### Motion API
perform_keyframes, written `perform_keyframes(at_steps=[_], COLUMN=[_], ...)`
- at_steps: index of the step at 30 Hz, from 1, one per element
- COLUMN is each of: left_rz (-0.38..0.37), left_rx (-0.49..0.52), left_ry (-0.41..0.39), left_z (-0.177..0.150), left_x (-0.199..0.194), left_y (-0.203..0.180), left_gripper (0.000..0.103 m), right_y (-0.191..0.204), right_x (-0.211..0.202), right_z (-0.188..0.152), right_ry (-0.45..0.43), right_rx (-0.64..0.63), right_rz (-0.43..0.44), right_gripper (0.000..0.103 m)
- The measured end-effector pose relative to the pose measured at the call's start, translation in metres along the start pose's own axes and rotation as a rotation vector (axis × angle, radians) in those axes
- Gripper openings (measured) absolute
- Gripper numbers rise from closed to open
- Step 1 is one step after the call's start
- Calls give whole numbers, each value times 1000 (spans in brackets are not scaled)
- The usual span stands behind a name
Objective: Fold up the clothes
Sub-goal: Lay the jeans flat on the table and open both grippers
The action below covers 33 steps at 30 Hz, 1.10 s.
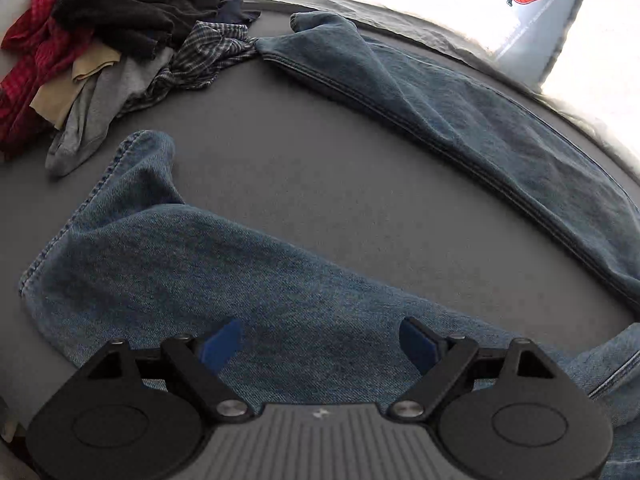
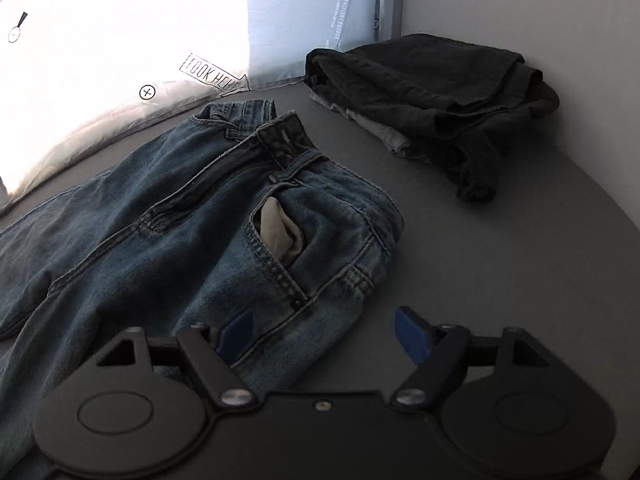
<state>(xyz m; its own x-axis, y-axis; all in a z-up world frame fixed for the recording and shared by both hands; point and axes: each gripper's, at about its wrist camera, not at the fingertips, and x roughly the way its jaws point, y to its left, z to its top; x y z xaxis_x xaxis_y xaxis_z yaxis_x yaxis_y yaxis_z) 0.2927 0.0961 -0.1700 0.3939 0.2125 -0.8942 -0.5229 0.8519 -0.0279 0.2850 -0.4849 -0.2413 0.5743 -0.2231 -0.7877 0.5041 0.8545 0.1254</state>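
Left gripper (image 1: 320,342) fingers spread above jeans (image 1: 248,280) leg; my right gripper (image 2: 322,332) fingers spread at waistband hip, gripping nothing.

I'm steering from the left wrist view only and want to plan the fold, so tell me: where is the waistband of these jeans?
Observer: The jeans have their waistband on the right side, lying flat near the white printed pillow.
Operator: Is the right hand-held gripper holding it?
Observer: No. The right hand-held gripper is open, its left blue fingertip over the denim below the pocket, the other over bare surface.
Operator: Anything sticking out I should tuck in?
Observer: Yes, a pale pocket lining bulges out of the front pocket.
Operator: What's beyond the waistband?
Observer: A folded stack of dark clothes sits apart from the jeans.
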Motion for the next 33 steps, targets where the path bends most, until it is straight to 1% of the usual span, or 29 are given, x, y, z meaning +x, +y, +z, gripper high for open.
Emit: perform_keyframes(at_steps=[3, 7, 9, 10, 11, 12, 13, 14, 15, 17, 18, 19, 20, 21, 23, 26, 27, 29, 30, 31, 33], left_rz=[-8, 11, 10, 10, 12, 14, 16, 18, 19, 21, 22, 27, 33, 38, 47, 77, 91, 115, 124, 128, 125], left_rx=[9, 45, 44, 44, 44, 45, 49, 50, 47, 36, 29, 19, 6, -9, -39, -82, -97, -140, -174, -210, -292], left_ry=[10, -10, -12, -13, -15, -17, -20, -22, -24, -26, -28, -32, -37, -41, -45, -56, -57, -49, -45, -40, -14], left_z=[-6, -10, -9, -8, -8, -8, -8, -8, -8, -9, -9, -9, -10, -10, -11, -13, -14, -15, -17, -19, -26], left_x=[-5, -15, -18, -19, -20, -21, -22, -22, -23, -23, -24, -25, -26, -27, -28, -29, -29, -28, -28, -27, -25], left_y=[0, -4, -4, -5, -5, -6, -7, -7, -7, -6, -4, -2, 1, 5, 14, 33, 40, 56, 67, 78, 99], left_gripper=[87, 87, 87, 87, 87, 87, 87, 87, 87, 87, 87, 87, 87, 87, 87, 87, 87, 87, 87, 87, 87], right_y=[-14, -11, -8, -6, 0, 4, 7, 9, 10, 9, 8, 7, 6, 4, -3, 1, 2, -6, -17, -29, -54], right_x=[15, 28, 34, 35, 35, 35, 35, 34, 33, 29, 26, 22, 17, 13, 10, 7, 4, -1, -2, -3, -7], right_z=[-7, -8, -7, -7, -8, -7, -8, -8, -8, -8, -7, -7, -8, -9, -14, -26, -28, -29, -26, -23, -18], right_ry=[16, -23, -20, -22, -27, -27, -31, -36, -41, -55, -63, -74, -90, -96, -76, -103, -121, -160, -148, -129, -109], right_rx=[124, 125, 118, 111, 87, 57, 42, 37, 38, 51, 62, 67, 61, 62, 56, -86, -118, -148, -122, -83, -21], right_rz=[47, 39, 42, 35, 24, 25, 34, 32, 20, 12, 1, -32, -100, -141, -150, -191, -232, -350, -384, -399, -383], right_gripper=[79, 77, 74, 74, 70, 57, 51, 47, 38, 26, 13, 4, 1, 1, 1, 0, 0, 0, 0, 0, 0])
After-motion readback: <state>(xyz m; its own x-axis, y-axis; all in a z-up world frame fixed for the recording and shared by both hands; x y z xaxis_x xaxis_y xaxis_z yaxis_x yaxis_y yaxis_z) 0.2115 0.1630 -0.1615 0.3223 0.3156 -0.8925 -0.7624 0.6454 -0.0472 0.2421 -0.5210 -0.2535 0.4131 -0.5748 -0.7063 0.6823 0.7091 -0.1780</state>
